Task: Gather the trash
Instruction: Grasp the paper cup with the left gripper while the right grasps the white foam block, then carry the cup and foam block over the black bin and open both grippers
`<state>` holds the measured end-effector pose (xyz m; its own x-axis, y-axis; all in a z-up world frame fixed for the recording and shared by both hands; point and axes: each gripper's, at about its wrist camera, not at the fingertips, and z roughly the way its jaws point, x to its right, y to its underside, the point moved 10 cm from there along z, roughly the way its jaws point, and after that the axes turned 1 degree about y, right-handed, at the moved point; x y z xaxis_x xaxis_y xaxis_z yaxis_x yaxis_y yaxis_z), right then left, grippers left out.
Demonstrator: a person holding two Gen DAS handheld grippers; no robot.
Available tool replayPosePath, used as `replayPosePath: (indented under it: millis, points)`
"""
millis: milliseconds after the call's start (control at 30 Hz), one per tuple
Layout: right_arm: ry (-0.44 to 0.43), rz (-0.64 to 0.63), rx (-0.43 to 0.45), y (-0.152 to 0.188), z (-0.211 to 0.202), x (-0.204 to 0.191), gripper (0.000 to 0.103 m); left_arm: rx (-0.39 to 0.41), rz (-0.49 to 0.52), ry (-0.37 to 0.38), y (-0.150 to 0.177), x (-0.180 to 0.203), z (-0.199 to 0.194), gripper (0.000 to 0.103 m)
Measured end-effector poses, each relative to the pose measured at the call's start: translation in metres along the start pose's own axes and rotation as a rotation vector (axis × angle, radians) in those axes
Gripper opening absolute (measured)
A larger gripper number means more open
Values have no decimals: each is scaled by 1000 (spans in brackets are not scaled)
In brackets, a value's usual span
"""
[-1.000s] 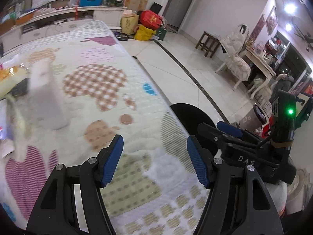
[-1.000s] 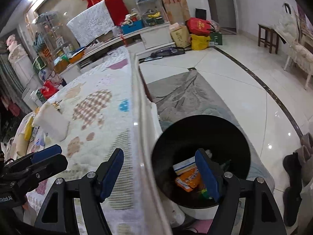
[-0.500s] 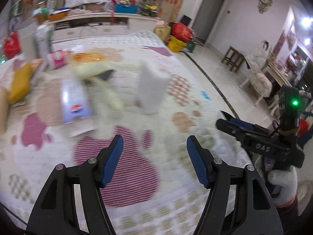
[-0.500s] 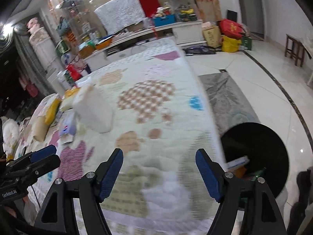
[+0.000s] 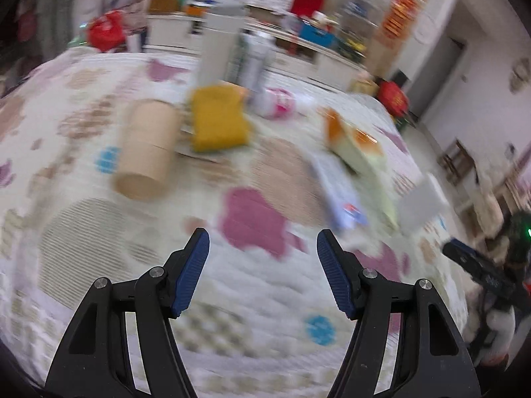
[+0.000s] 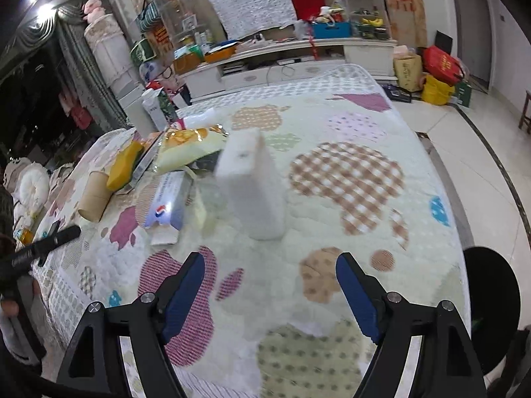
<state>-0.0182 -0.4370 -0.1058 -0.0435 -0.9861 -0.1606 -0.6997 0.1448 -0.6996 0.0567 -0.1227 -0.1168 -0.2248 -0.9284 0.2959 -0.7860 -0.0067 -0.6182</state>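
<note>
Trash lies on a patterned quilt (image 6: pixel 332 126). A white box (image 6: pixel 255 185) stands upright ahead of my right gripper (image 6: pixel 270 290), which is open and empty. Left of the box lie a blue-white wrapper (image 6: pixel 167 204), a yellow-green snack bag (image 6: pixel 189 147), a yellow bag (image 6: pixel 124 165) and a brown paper tube (image 6: pixel 94 195). My left gripper (image 5: pixel 262 272) is open and empty above the quilt; its blurred view shows the tube (image 5: pixel 147 149), yellow bag (image 5: pixel 217 117), wrapper (image 5: pixel 338 189) and white box (image 5: pixel 419 204).
A black bin (image 6: pixel 488 315) stands on the floor at the quilt's right edge. A pink-white bottle (image 5: pixel 278 102) and tall white containers (image 5: pixel 222 46) stand at the far side. A white TV cabinet (image 6: pixel 298 63) and bags (image 6: pixel 438 76) are behind.
Both grippers swung left, away from the bin and over the quilt. The left view now faces the tube and yellow bag; the right view now faces the white box.
</note>
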Motion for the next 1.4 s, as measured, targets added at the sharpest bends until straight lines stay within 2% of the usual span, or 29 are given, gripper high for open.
replayPosePath:
  millis: [133,233,467,567,667,700,733,800,933,1167,1400]
  points:
    - [-4,-5,16,-14,4,-8,83,31,-53,-62,-28,-43,-1,67]
    - [3,-9,25,-26,10,-11,85,36,-83,-82,-44,-66,6,67]
    - [4,-13,19,-43,33,-18,85,4,-67,-109,-55,-88,36,67]
    - [-6,-17,33,-48,41,-22,85,-10,-76,-167,-56,-99,49,67]
    - [-11,-10,37,-53,51,-24,85,-30,-90,-166,-54,-105,62,67]
    - [-10,-2,37,-54,54,-22,77,-31,-90,-170,-53,-106,64,67]
    - [-16,3,37,-54,57,-22,59,-29,-90,-172,-52,-107,66,67]
    - [-14,-4,25,-53,60,-20,41,-19,-97,-157,-51,-107,66,61]
    - [-19,-18,42,-52,52,-18,31,0,-107,-145,-46,-102,53,60]
    - [-51,-30,84,-45,12,-15,31,38,-81,-71,-33,-68,12,60]
    - [-61,-36,109,-30,-20,-12,31,43,16,28,-12,0,-13,60]
